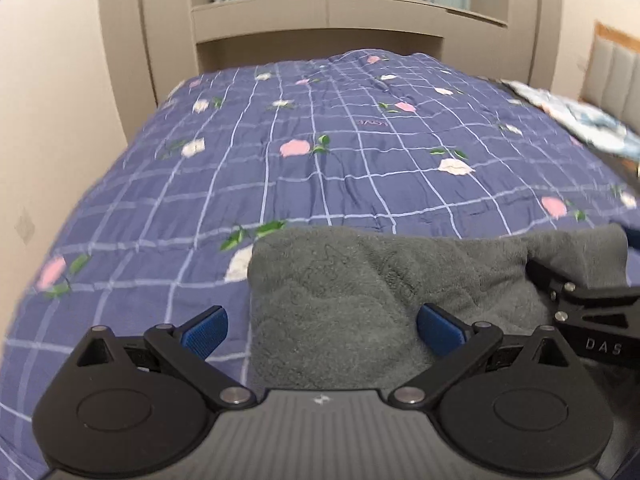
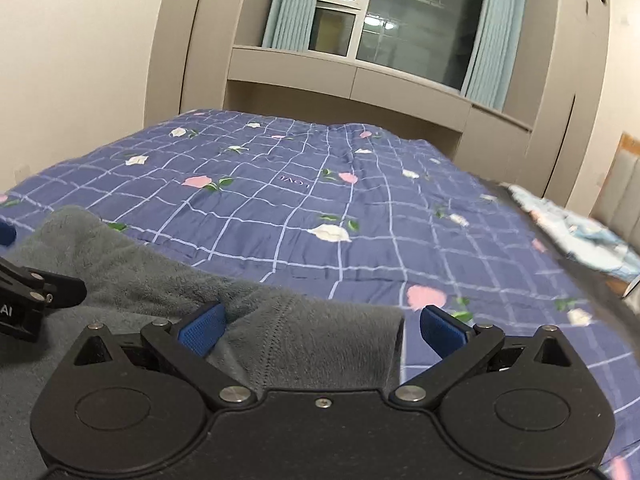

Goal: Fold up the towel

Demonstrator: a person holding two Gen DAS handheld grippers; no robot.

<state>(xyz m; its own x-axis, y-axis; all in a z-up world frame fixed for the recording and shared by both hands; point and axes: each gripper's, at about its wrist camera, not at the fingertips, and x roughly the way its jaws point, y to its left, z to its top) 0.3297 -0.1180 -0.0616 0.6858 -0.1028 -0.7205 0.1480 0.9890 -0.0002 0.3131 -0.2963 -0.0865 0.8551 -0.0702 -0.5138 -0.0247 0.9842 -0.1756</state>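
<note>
Blue quilt (image 2: 320, 216), towel (image 2: 312, 340) between right claw (image 2: 322, 332)

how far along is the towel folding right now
Done: the grey towel lies doubled on the blue quilt, so one fold looks made. In hand: nothing; the left claw and right claw are both open over it. Left: probably another fold and smoothing its rumpled surface.

Grey fleecy towel (image 1: 360, 300), thick and rumpled, lies bunched w/ soft folds on the bed (image 1: 320, 152) at its near edge. One folded corner lies flat toward the bed's right side; stitched seam visible.
</note>
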